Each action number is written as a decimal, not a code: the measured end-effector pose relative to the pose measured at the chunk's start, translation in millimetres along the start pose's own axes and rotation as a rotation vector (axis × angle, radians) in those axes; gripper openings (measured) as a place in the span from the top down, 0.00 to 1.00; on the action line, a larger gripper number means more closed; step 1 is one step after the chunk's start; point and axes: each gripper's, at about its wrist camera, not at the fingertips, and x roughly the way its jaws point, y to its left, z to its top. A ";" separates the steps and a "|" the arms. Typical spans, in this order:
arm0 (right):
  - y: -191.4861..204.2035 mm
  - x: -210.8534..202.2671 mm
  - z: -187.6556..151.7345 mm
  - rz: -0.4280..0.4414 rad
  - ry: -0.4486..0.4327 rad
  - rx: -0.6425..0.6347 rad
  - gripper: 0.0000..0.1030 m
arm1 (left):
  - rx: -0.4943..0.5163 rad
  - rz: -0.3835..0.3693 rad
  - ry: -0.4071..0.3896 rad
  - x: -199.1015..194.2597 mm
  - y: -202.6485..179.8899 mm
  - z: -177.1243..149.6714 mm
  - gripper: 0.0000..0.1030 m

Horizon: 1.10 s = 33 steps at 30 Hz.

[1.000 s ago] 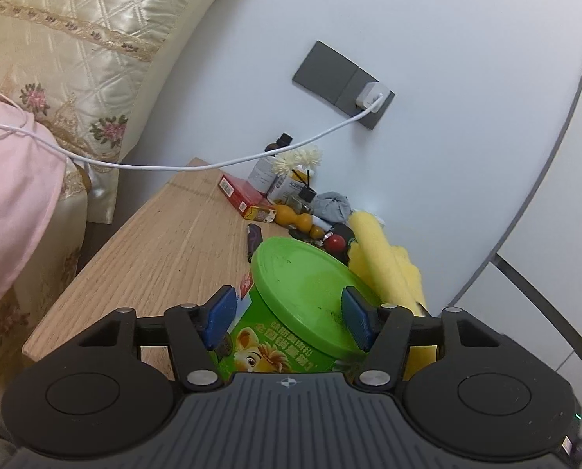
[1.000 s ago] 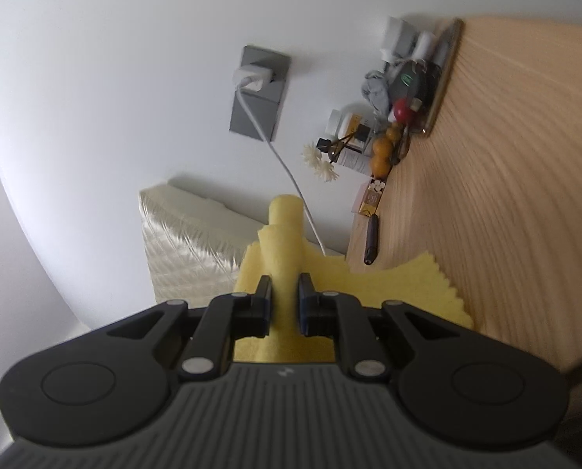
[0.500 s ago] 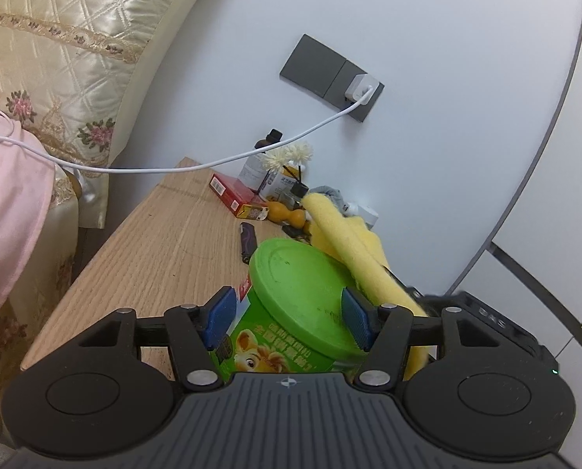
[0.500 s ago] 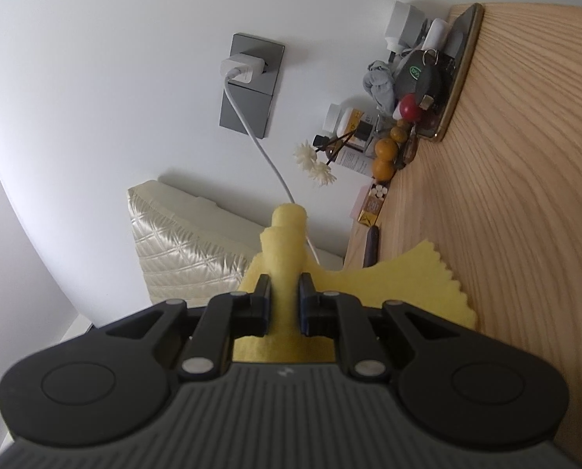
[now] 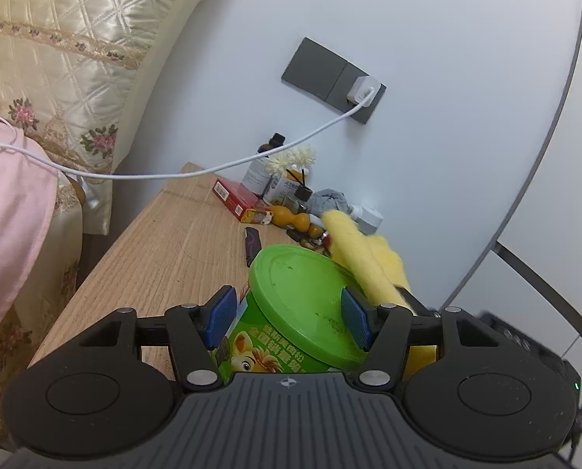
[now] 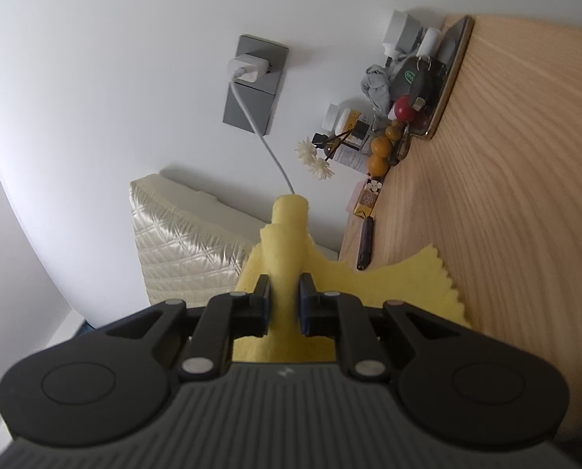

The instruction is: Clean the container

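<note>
Left gripper (image 5: 289, 318): my two blue pads sit one on each side of the green container (image 5: 275, 348), gripping it just under its lid (image 5: 310, 301).
Right gripper (image 6: 284, 305): my two fingers are pinched narrow on one rolled fold of the yellow cloth (image 6: 287, 242).
Container: one, upright over the near part of the wooden tabletop (image 5: 166, 250), with dark specks on the lid.
Cloth: one; in the left view it pokes up just beside the lid's right rim (image 5: 357, 254).
Counts: one red box (image 5: 242, 201), one dark lighter (image 5: 252, 244), two white flowers (image 5: 295, 158), one charger cable (image 5: 197, 170).
Edges: the clutter crowds the wall edge; a quilted headboard (image 5: 76, 51) rises to the left.
Open room: bare wood lies left of the container.
</note>
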 end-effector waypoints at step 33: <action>2.3 -8.1 -2.7 0.004 -0.011 -0.004 0.85 | -0.031 0.011 -0.060 -30.1 -10.0 -20.7 0.30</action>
